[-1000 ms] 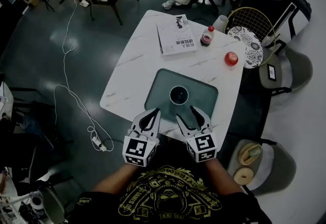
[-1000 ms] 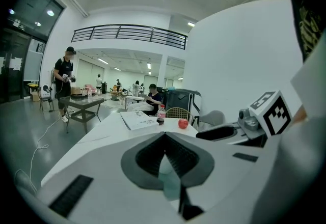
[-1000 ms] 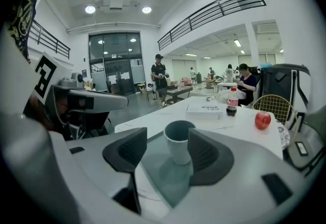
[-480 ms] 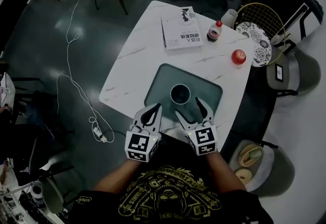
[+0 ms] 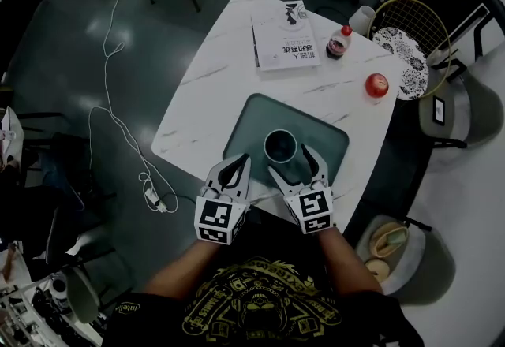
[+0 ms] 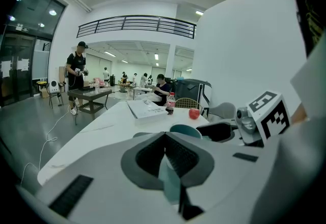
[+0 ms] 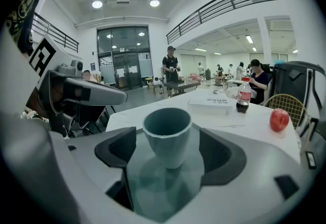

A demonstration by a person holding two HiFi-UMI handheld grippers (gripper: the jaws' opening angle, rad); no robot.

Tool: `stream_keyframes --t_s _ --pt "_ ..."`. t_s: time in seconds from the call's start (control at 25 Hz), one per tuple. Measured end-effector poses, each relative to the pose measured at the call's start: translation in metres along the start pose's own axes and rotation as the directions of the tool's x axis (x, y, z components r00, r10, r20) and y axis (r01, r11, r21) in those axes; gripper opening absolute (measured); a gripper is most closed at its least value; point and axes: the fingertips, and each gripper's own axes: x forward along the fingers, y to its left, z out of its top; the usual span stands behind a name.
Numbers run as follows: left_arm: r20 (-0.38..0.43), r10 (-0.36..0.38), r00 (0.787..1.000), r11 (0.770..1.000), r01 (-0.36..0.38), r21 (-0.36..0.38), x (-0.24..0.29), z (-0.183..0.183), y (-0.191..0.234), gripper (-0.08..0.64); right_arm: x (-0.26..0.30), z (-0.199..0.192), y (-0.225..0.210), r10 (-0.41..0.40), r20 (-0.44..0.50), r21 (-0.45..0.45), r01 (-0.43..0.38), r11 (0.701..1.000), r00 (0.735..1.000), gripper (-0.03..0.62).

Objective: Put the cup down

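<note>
A white marble table (image 5: 213, 85) fills the middle of the frame, with a teal mat (image 5: 327, 140) on its lower part. At the mat's lower edge, the left gripper (image 5: 239, 166) has its jaws pressed together and empty. Just right of it, the right gripper (image 5: 290, 162) has just been opening. Its fingers stand apart, clear of the cup (image 5: 279, 146), which stands upright on the mat between their tips.

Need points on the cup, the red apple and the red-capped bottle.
cup (image 7: 167, 141), right gripper view, on its outer wall.
apple (image 5: 376, 86), head view, on the top of the fruit.
bottle (image 5: 338, 46), head view, on the shoulder below its red cap.
</note>
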Motion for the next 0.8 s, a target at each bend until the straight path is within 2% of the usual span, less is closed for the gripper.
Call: stream_keyframes --t_s 0.24,0.48,0.8 --pt "-0.009 0.01 1.0 1.0 -0.01 0.019 0.008 -0.002 0.002 0.011 0.013 -0.008 -0.001 0.015 -0.009 -0.034 -0.015 0.999 1.0 0.379" --pt "-0.043 0.012 0.999 1.0 -0.012 -0.005 0.012 -0.013 0.008 0.011 0.022 -0.013 -0.001 0.02 -0.012 -0.052 -0.02 0.998 1.0 0.379" --pt "-0.053 0.025 0.998 0.999 -0.023 0.033 0.018 -0.015 0.013 0.011 0.035 -0.021 0.0 0.033 -0.018 -0.053 -0.034 0.998 0.999 0.388"
